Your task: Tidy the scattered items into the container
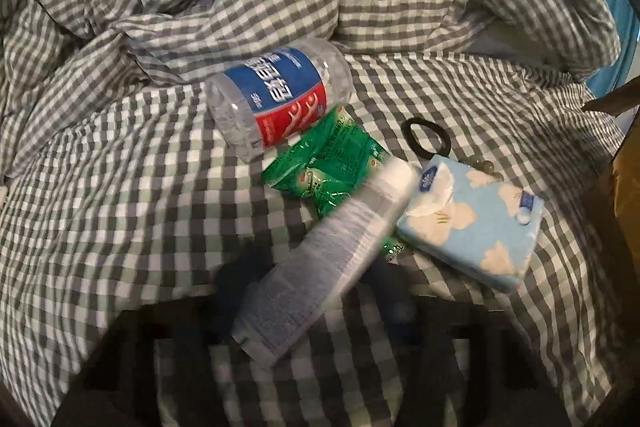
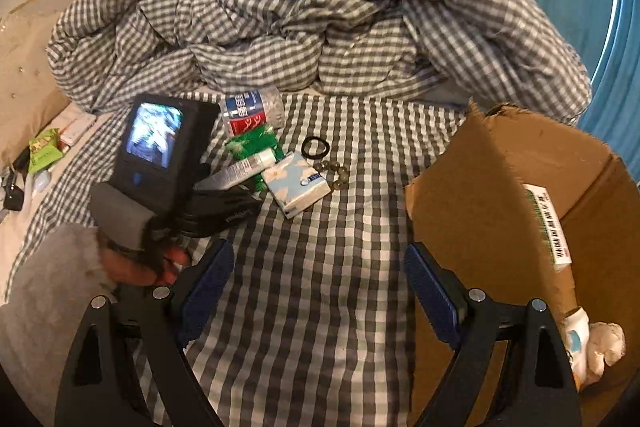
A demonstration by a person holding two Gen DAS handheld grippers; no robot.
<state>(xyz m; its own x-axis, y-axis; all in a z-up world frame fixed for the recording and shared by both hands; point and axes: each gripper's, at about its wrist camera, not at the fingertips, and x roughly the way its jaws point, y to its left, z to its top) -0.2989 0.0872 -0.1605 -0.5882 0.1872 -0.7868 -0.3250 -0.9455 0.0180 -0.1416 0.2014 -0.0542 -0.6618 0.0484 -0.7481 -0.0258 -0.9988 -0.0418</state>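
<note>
Left to right on the bed (image 2: 320,267): the left gripper (image 2: 224,195) has its jaws narrowed on a white squeeze tube (image 1: 320,259), which crosses between the dark, blurred fingers at the bottom of the left wrist view. I can't tell for sure whether the pads are pressing it yet. So this looks like the pick-up step for the tube.

Just behind it lie a green snack packet (image 1: 320,167) and a plastic bottle (image 1: 276,95) on its side. To the right are a blue tissue pack (image 1: 472,223), touching the tube's cap end, a black hair tie (image 1: 428,139) and some beads (image 2: 334,173).

The right gripper (image 2: 320,287) hangs with jaws wide and empty over bare checked sheet, well short of the pile.

The cardboard box (image 2: 500,187) stands open at far right with a few things already inside. Next move, I'd guess: lift the tube clear and carry it across to the box.
</note>
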